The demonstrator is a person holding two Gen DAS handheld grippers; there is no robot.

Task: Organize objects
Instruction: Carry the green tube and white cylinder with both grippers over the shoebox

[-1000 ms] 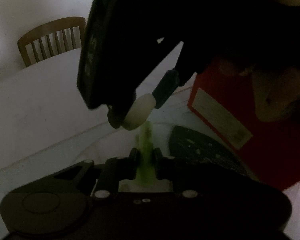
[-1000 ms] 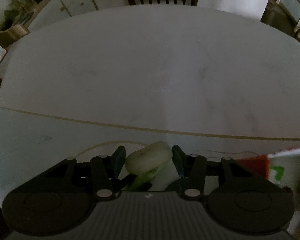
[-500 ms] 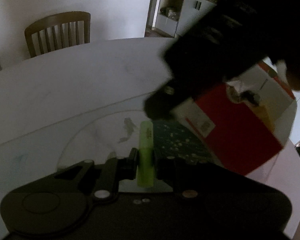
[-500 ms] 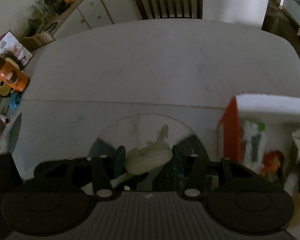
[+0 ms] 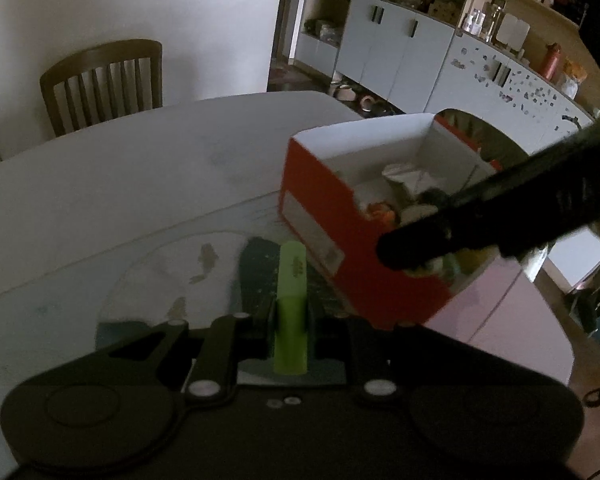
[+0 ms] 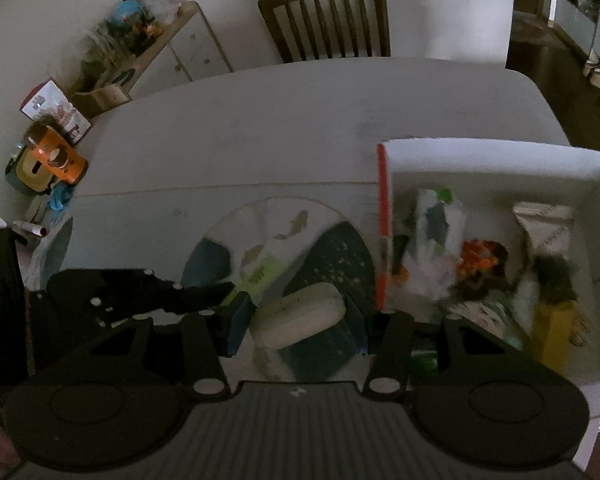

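Note:
My left gripper is shut on a lime-green bar-shaped object, which sticks up and forward between the jaws above a round patterned mat. My right gripper is shut on a pale oval case, held crosswise over the same mat. A red box with a white inside stands at the mat's right edge; in the right wrist view the box holds several small packets and toys. The right gripper's dark body crosses the box in the left wrist view. The left gripper with the green bar shows left of the case.
A white oval table carries everything. A wooden chair stands at its far side. A low cabinet and an orange toy sit off the table's left; cupboards and shelves fill the room's right side.
Both grippers have risen and pulled back from the table. The right gripper, which covered the left view, has swung to the right over the red box, still carrying the case.

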